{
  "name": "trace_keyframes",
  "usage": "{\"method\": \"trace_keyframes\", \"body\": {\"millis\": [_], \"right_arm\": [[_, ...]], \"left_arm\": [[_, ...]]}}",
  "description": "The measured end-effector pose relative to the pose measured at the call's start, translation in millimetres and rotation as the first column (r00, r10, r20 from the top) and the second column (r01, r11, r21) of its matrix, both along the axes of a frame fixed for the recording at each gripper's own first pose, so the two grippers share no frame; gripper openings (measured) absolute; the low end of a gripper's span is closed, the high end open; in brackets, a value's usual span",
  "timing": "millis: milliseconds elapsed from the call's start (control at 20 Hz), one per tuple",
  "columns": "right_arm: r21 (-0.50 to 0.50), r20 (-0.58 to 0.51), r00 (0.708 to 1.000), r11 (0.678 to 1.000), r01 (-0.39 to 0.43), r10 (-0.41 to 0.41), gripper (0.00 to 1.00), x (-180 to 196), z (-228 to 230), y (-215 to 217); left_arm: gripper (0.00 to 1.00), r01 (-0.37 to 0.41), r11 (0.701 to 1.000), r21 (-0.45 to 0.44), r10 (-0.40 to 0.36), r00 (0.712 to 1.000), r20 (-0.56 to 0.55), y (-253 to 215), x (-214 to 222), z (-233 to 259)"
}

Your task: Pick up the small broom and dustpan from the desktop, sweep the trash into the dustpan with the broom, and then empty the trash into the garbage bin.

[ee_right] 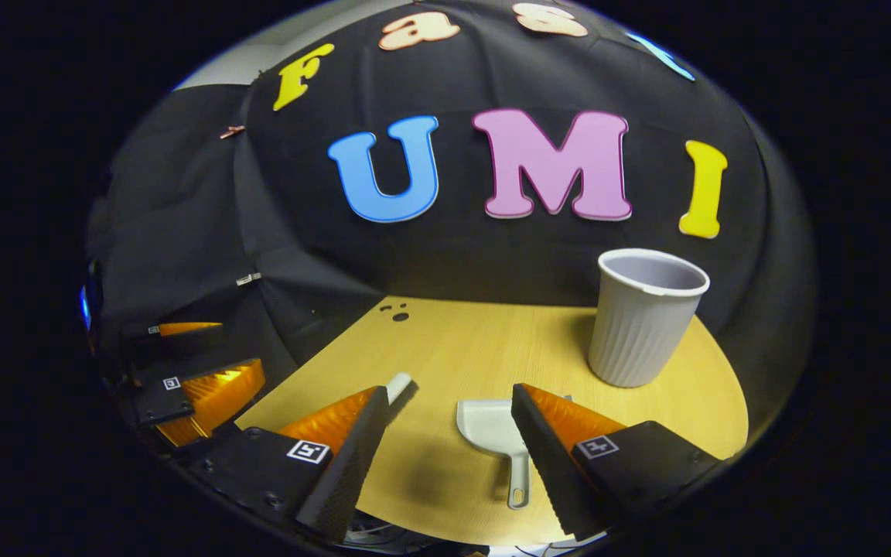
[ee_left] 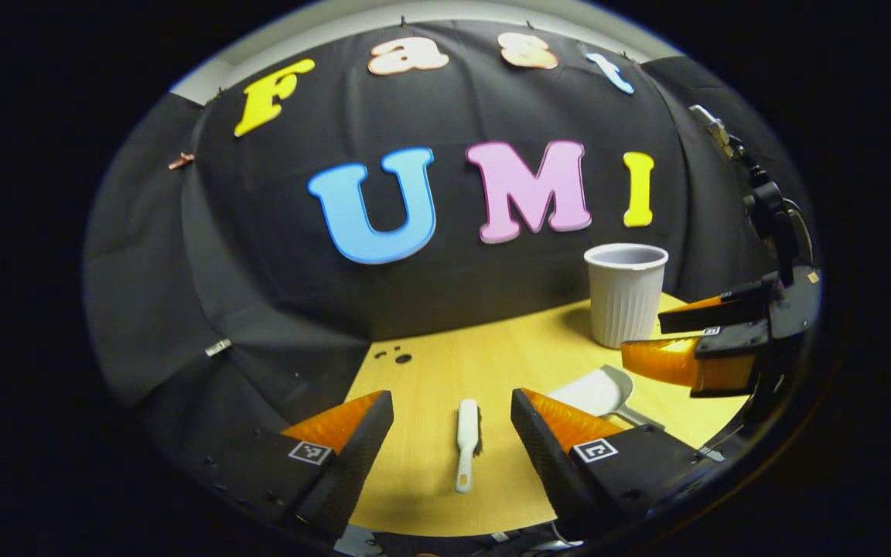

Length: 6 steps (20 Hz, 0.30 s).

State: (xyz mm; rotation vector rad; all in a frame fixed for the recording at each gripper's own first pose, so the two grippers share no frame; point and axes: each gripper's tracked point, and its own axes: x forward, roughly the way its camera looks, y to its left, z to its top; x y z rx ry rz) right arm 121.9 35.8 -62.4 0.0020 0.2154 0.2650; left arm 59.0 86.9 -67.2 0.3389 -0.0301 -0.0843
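The small white broom (ee_left: 466, 442) lies on the wooden desktop (ee_left: 430, 371), handle toward me, between the spread fingers of my left gripper (ee_left: 452, 396), which hovers open above it. The white dustpan (ee_right: 489, 428) lies flat with its handle pointing at me, just left of the right finger of my open right gripper (ee_right: 449, 389). In the left gripper view the dustpan (ee_left: 596, 391) sits right of the broom. The broom's head (ee_right: 400, 384) peeks out past the left finger in the right gripper view. A few dark specks of trash (ee_left: 396, 357) (ee_right: 396, 312) lie near the desk's far left corner.
A grey ribbed garbage bin (ee_left: 625, 295) (ee_right: 645, 319) stands upright at the back right of the desktop (ee_right: 461, 340). My right gripper (ee_left: 644, 334) hangs beside it, open. My left gripper (ee_right: 243, 350) shows at the desk's left edge. Black cloth walls close the back and left.
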Motion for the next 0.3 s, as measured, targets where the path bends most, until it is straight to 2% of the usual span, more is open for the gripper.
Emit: {"method": "trace_keyframes", "body": {"millis": [150, 300], "right_arm": [[0.003, 0.085, 0.996, 1.0, -0.008, 0.008, 0.99, -24.2, 18.5, 9.5], [0.038, 0.111, 0.994, 0.999, -0.021, 0.017, 0.99, -40.5, 23.5, 14.3]], "left_arm": [[0.97, 0.036, 0.997, -0.071, -0.031, 0.997, 0.07, -8.5, -39.0, 8.6], [0.97, 0.031, 0.992, -0.121, -0.018, 0.994, 0.105, -1.8, -62.7, 7.8]]}}
